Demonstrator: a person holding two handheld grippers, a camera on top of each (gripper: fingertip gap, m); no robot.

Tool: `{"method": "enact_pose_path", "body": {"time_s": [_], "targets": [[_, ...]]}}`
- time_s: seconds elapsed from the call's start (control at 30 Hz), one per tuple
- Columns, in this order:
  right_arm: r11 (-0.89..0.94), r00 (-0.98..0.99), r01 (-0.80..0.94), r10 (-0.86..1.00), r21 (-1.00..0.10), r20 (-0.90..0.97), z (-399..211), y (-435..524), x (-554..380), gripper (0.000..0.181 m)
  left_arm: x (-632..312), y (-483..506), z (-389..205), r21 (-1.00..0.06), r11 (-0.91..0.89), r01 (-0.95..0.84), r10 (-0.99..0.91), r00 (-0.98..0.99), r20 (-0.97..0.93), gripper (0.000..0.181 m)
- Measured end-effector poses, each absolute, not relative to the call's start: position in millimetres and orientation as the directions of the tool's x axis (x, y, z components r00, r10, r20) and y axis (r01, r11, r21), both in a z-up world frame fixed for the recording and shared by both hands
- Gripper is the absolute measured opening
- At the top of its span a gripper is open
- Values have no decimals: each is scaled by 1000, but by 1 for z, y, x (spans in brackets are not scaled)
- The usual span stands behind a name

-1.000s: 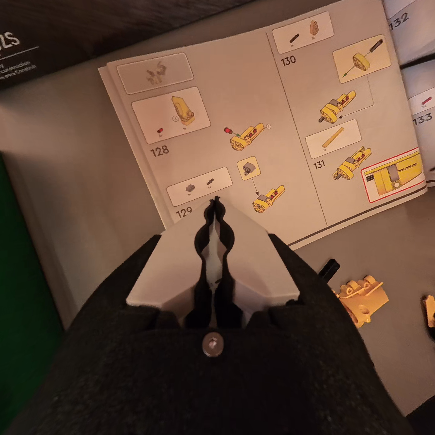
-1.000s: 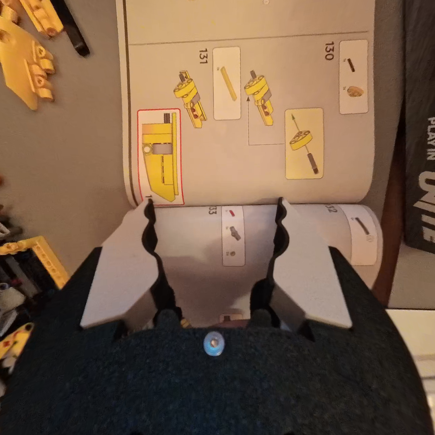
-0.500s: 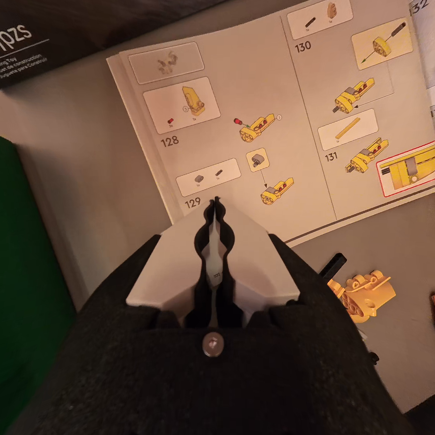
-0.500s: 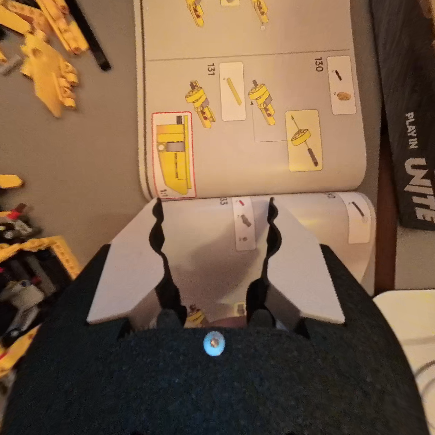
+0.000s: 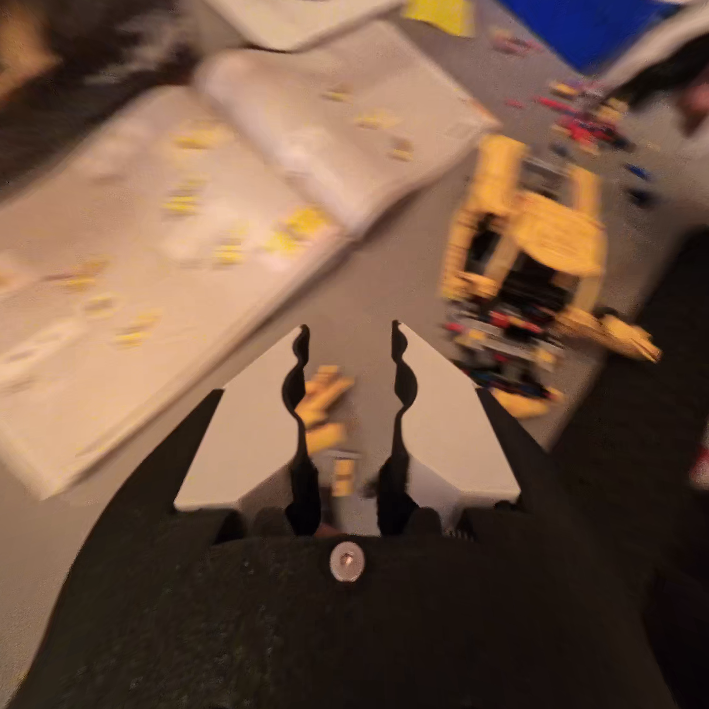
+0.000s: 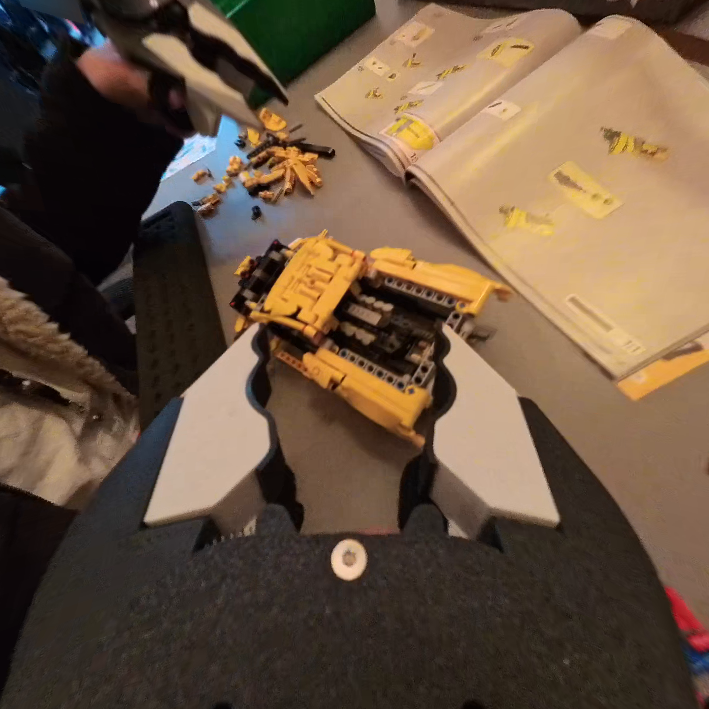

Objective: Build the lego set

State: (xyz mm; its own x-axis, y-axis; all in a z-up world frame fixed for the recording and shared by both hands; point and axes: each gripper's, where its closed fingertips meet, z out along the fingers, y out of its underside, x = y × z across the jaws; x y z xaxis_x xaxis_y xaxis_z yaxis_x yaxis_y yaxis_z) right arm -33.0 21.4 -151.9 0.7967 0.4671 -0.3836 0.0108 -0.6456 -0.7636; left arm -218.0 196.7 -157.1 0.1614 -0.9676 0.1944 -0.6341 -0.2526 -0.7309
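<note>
A part-built yellow and black lego vehicle (image 6: pixel 337 307) lies on the grey table (image 6: pixel 364 199), and it shows blurred in the left wrist view (image 5: pixel 537 245). My right gripper (image 6: pixel 353 330) is open and empty, its fingers on either side of the near end of the model, above it. My left gripper (image 5: pixel 350 326) is open and empty above a few loose yellow pieces (image 5: pixel 326 387). It also shows at the top left of the right wrist view (image 6: pixel 215 65), raised over the pile of loose yellow and black pieces (image 6: pixel 276 165).
The open instruction booklet (image 6: pixel 537 172) lies to the right of the model, and is blurred in the left wrist view (image 5: pixel 172 238). A green box (image 6: pixel 299 30) stands at the back. A black chair (image 6: pixel 172 307) and a fur-trimmed coat (image 6: pixel 46 383) are at the table's left edge. My hands' fingertips stand some 25 centimeters from each other.
The left gripper was shut over the booklet and is now open, swung away over loose pieces. The right gripper has pulled back from the booklet and is now over the yellow model.
</note>
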Motion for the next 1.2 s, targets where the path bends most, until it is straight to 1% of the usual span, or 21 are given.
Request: {"method": "enact_pose_path", "body": {"time_s": [0.07,0.1,0.17,0.23,0.3,0.33,0.4,0.43,0.47,0.5,0.57,0.63,0.67,0.73,0.8,0.9,0.97,1.03,1.1,1.17,1.2], "targets": [[-618,818,24,464,-785,-340,-165,0,-35,81,-211,116,-175,-730,-147,-668,-981,3,195,54],[-596,833,52,468,-801,-294,-171,-6,-34,81,-211,87,-185,-720,-107,-686,-984,-30,176,60],[-542,860,155,486,-826,-157,-180,-10,-29,81,-211,61,-196,-716,-50,-697,-995,-28,97,75],[-519,865,233,497,-822,-68,-185,-6,-25,81,-211,51,-196,-722,-42,-690,-998,-12,69,85],[-536,855,278,517,-797,-50,-189,-1,-26,85,-209,55,-196,-737,-29,-675,-1000,17,23,86],[-548,841,297,538,-782,-58,-191,0,-29,85,-211,58,-200,-722,-25,-692,-999,32,3,87],[-579,811,344,580,-739,-77,-189,-3,-41,80,-213,61,-206,-707,-29,-707,-999,49,-9,87],[-581,796,346,598,-737,-98,-182,-6,-52,75,-212,61,-207,-708,-39,-705,-998,57,-2,87],[-575,781,335,612,-747,-121,-176,-8,-66,75,-212,61,-209,-705,-41,-708,-998,62,-4,87],[-576,766,322,625,-752,-151,-172,-12,-82,78,-212,61,-213,-700,-37,-713,-997,70,-19,87],[-625,771,321,609,-711,-187,-181,-21,-107,88,-209,58,-220,-691,-24,-722,-996,75,-43,88],[-628,804,321,576,-709,-146,-190,-24,-128,108,-204,58,-222,-704,-23,-710,-992,101,-70,88],[-633,843,308,528,-710,-105,-194,-22,-132,111,-201,59,-221,-713,-18,-701,-990,111,-85,88],[-632,893,306,450,-712,-16,-202,-20,-138,116,-195,58,-217,-735,-22,-678,-989,123,-83,88],[-631,935,285,350,-722,63,-204,-17,-133,112,-187,53,-214,-748,-32,-663,-992,110,-54,88],[-607,967,208,245,-767,69,-194,-13,-123,109,-171,52,-213,-754,9,-657,-993,80,-82,88],[-597,962,206,270,-775,48,-191,-11,-122,114,-162,45,-217,-741,50,-670,-996,24,-89,89],[-629,949,244,313,-738,47,-200,-9,-121,128,-158,41,-225,-717,83,-693,-995,-17,-99,90],[-651,930,304,361,-695,69,-212,-7,-120,138,-157,42,-227,-718,110,-688,-991,-24,-129,90],[-639,899,402,410,-656,151,-218,-3,-117,141,-157,45,-227,-712,110,-693,-990,-10,-144,90],[-652,886,424,442,-629,140,-223,-4,-119,142,-158,48,-227,-709,109,-697,-988,2,-155,90]]}}
